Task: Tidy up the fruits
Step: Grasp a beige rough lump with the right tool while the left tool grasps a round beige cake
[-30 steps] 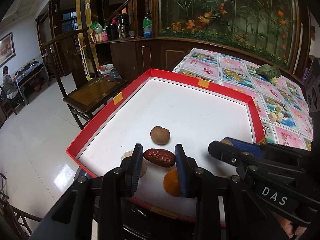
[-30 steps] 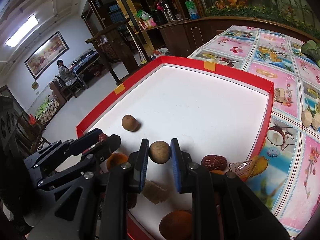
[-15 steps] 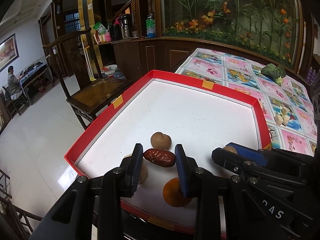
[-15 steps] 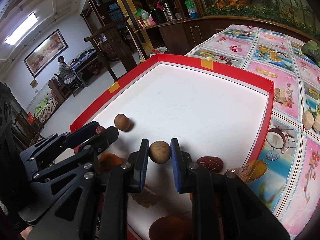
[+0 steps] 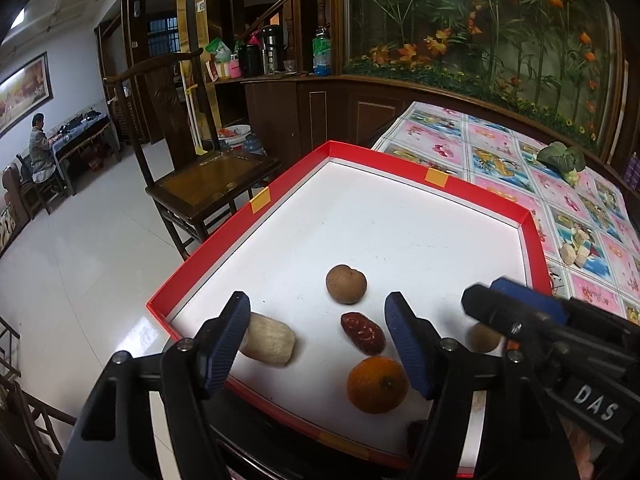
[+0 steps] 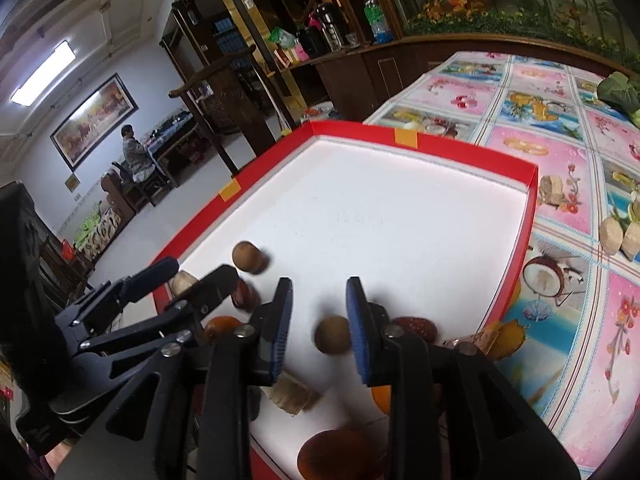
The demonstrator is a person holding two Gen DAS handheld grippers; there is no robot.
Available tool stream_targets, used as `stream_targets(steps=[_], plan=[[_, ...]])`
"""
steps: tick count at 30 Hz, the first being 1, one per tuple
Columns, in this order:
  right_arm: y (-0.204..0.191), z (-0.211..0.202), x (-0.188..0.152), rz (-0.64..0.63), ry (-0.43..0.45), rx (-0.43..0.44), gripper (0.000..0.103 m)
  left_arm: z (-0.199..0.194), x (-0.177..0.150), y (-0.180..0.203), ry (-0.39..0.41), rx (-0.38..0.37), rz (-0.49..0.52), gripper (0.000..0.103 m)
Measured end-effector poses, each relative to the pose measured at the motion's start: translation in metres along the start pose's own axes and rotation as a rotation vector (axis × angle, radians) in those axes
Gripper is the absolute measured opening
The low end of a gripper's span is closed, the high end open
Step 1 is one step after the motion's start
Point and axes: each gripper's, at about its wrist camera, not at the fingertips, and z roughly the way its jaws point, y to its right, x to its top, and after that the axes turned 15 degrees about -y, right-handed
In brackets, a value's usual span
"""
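Note:
A red-rimmed white tray [image 5: 288, 184] lies on the table. My left gripper [image 5: 318, 326] is open above its near end; a red date [image 5: 363, 332] lies on the tray between the fingers. Near it are a brown longan [image 5: 346, 284], a pale cylindrical piece [image 5: 268, 339] and an orange [image 5: 377, 385]. My right gripper [image 6: 320, 312] is open; a second longan [image 6: 333, 335] lies on the tray floor by its right finger. The right wrist view also shows the first longan [image 6: 248, 256] and another date [image 6: 416, 327].
A flower-print tablecloth [image 6: 560, 168] covers the table to the right, with pale chunks [image 6: 620, 236] and a leafy vegetable [image 5: 560, 158] on it. A wooden chair [image 5: 200, 176] stands left of the tray. More fruit and wrappers [image 6: 500, 336] lie at the tray's near right corner.
Both grippers have opened. The left let go of the red date and the right let go of the longan; both fruits now lie on the tray.

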Motion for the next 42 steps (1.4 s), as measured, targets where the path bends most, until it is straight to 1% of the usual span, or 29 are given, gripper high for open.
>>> stream_targets(steps=[2, 7, 9, 11, 14, 15, 17, 19, 21, 22, 24, 27, 30, 32, 36, 37, 38, 40, 42], plan=[[0.001, -0.006, 0.0, 0.001, 0.034, -0.001, 0.038, -0.003, -0.001, 0.003, 0.005, 0.001, 0.01, 0.07], [0.012, -0.022, 0.0, 0.02, 0.086, 0.013, 0.039, -0.016, -0.004, 0.016, 0.027, -0.007, 0.05, 0.071], [0.02, -0.03, 0.0, 0.03, 0.1, -0.007, 0.039, -0.021, -0.004, 0.021, 0.036, -0.014, 0.068, 0.073], [0.036, -0.041, -0.001, 0.049, 0.118, -0.049, 0.039, -0.025, -0.006, 0.029, 0.045, -0.027, 0.093, 0.073], [0.071, -0.059, -0.003, 0.097, 0.144, -0.134, 0.039, -0.031, -0.007, 0.044, 0.052, -0.048, 0.132, 0.073], [0.087, -0.066, -0.004, 0.119, 0.149, -0.174, 0.039, -0.033, -0.008, 0.049, 0.054, -0.056, 0.144, 0.074], [0.115, -0.077, -0.005, 0.169, 0.154, -0.227, 0.039, -0.036, -0.009, 0.058, 0.058, -0.07, 0.167, 0.074], [0.146, -0.087, -0.007, 0.231, 0.155, -0.256, 0.039, -0.037, -0.01, 0.069, 0.057, -0.082, 0.194, 0.074], [0.167, -0.09, -0.006, 0.273, 0.143, -0.277, 0.039, -0.039, -0.012, 0.079, 0.054, -0.091, 0.221, 0.074], [0.179, -0.088, -0.006, 0.297, 0.121, -0.272, 0.039, -0.039, -0.012, 0.085, 0.049, -0.098, 0.235, 0.074], [0.189, -0.082, -0.004, 0.321, 0.09, -0.243, 0.039, -0.04, -0.012, 0.094, 0.044, -0.106, 0.256, 0.075], [0.186, -0.07, 0.002, 0.284, 0.05, -0.234, 0.039, -0.042, -0.013, 0.107, 0.047, -0.11, 0.287, 0.075], [0.188, -0.062, 0.007, 0.275, 0.018, -0.212, 0.039, -0.043, -0.015, 0.119, 0.041, -0.119, 0.315, 0.075], [0.19, -0.061, 0.007, 0.277, 0.02, -0.197, 0.038, -0.044, -0.014, 0.128, 0.032, -0.132, 0.334, 0.075], [0.191, -0.059, 0.01, 0.248, -0.004, -0.187, 0.032, -0.045, -0.008, 0.148, 0.027, -0.148, 0.375, 0.075], [0.191, -0.059, 0.012, 0.245, -0.008, -0.182, 0.029, -0.045, -0.006, 0.154, 0.023, -0.155, 0.388, 0.075], [0.192, -0.06, 0.011, 0.243, -0.013, -0.172, 0.026, -0.043, -0.004, 0.159, 0.018, -0.159, 0.395, 0.075], [0.198, -0.067, 0.011, 0.276, -0.022, -0.124, 0.026, -0.038, 0.001, 0.171, 0.004, -0.157, 0.407, 0.075], [0.207, -0.08, 0.01, 0.324, 0.013, -0.061, 0.026, -0.03, 0.007, 0.184, -0.018, -0.16, 0.418, 0.075]])
